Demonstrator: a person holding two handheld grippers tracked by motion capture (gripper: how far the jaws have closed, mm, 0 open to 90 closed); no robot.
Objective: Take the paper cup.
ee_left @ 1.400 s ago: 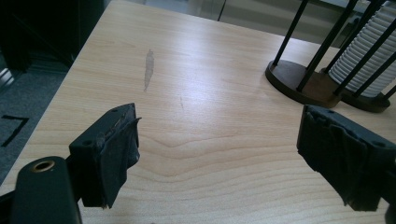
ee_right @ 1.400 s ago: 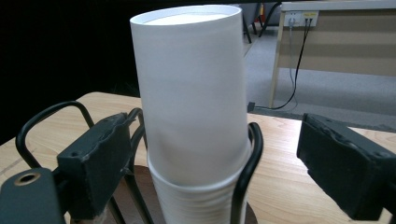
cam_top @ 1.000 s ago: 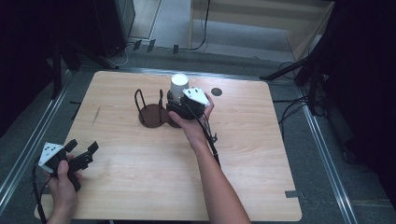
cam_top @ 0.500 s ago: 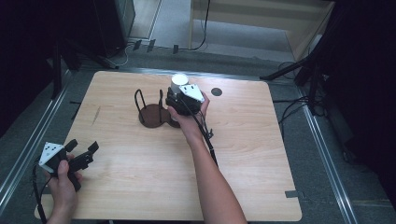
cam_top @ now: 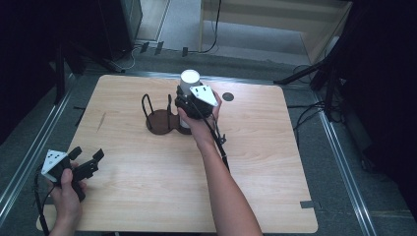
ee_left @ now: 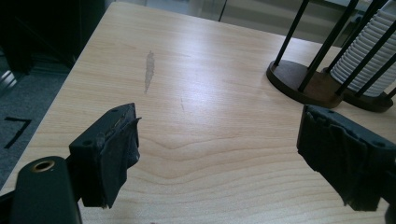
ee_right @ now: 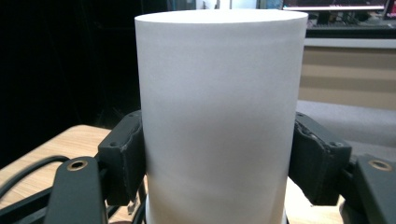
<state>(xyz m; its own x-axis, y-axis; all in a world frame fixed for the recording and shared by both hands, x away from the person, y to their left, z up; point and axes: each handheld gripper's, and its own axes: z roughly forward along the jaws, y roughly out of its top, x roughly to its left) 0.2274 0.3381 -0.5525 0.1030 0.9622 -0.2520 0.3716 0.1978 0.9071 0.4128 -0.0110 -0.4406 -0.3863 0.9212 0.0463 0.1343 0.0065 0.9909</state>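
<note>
A white cup [cam_top: 189, 78] stands at the top of a stack in the right bay of a dark rod holder [cam_top: 160, 120] at the table's back middle. My right gripper [cam_top: 183, 101] has just been closing and is shut on that cup [ee_right: 219, 116], with a black pad [ee_right: 123, 154] pressed on each side. The left bay of the holder [ee_left: 303, 84] has nothing in it, and ribbed white cups [ee_left: 369, 60] fill the bay beside it. My left gripper [cam_top: 88, 158] hovers open at the front left corner, with bare wood between its jaws [ee_left: 219, 149].
The light wooden table [cam_top: 275, 162] has a small black round mark [cam_top: 227, 97] right of the holder and a scuff [ee_left: 149, 70] on its left part. Metal rails [cam_top: 339, 147] border the table sides. Cables lie on the floor behind.
The right hand has edged slightly toward the cup at the holder. The left hand has stayed put.
</note>
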